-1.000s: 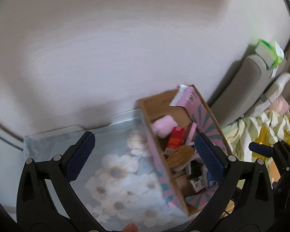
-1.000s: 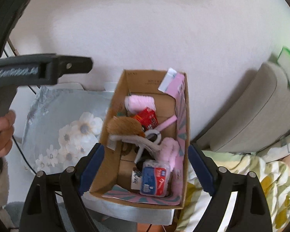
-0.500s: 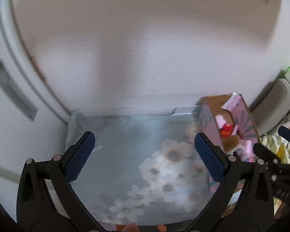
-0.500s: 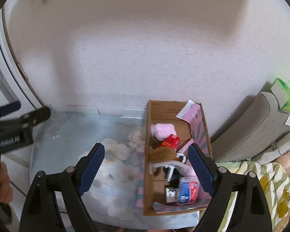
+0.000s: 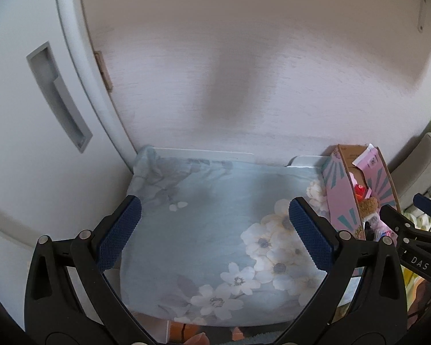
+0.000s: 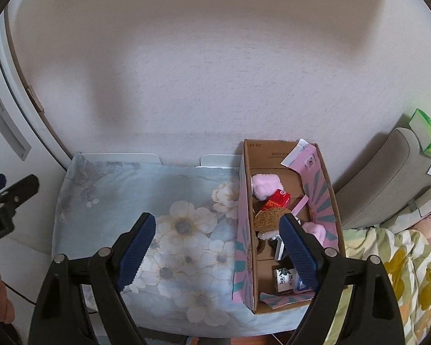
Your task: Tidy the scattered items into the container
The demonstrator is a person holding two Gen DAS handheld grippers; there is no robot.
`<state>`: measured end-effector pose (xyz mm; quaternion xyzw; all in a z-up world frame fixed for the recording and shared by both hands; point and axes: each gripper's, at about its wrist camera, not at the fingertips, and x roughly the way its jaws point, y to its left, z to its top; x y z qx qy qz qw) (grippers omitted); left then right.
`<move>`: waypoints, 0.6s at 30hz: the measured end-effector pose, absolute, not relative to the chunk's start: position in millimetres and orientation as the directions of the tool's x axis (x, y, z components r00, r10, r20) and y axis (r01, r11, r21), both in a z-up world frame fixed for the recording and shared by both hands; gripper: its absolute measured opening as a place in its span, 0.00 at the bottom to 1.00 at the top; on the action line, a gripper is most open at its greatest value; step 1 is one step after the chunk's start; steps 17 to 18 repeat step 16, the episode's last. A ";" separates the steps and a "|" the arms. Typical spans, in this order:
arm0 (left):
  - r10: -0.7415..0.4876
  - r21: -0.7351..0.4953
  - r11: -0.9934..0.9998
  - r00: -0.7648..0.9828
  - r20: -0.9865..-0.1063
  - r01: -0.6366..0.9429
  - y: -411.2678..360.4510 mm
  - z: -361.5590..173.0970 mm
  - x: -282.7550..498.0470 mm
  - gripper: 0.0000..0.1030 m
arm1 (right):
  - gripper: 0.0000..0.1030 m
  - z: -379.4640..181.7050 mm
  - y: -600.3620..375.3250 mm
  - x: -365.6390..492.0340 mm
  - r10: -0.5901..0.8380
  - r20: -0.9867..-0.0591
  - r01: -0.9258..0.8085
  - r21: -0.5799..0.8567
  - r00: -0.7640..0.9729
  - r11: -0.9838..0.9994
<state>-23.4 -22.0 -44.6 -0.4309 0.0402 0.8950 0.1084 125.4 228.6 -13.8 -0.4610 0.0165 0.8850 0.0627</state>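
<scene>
Pink-sided cardboard box (image 6: 290, 210), long axis 12-to-6, full of items, sits at 3 o'clock on floral cloth (image 6: 146, 201); right gripper (image 6: 214, 247) nearer, left gripper (image 5: 212, 233) farther, both wide open, empty.

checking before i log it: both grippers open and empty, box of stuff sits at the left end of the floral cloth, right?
Not quite. The cardboard box sits at the right end of the floral cloth, as the right wrist view shows. The rest holds: the left gripper and right gripper are both open and empty.
</scene>
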 end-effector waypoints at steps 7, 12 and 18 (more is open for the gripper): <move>0.161 -0.029 -0.975 -0.606 -0.779 -0.222 -27.0 -46.2 -25.5 1.00 | 0.83 -10.7 220.0 124.1 0.119 -0.805 -0.129 -0.054 -0.581 -0.990; 0.175 -0.039 -0.973 -0.614 -0.770 -0.228 -26.9 -44.7 -27.5 1.00 | 0.83 -9.5 220.4 122.5 0.123 -0.802 -0.133 -0.054 -0.585 -0.990; 0.171 -0.031 -0.973 -0.622 -0.764 -0.229 -24.2 -44.2 -29.1 1.00 | 0.83 -9.7 221.9 121.1 0.125 -0.803 -0.139 -0.054 -0.582 -0.989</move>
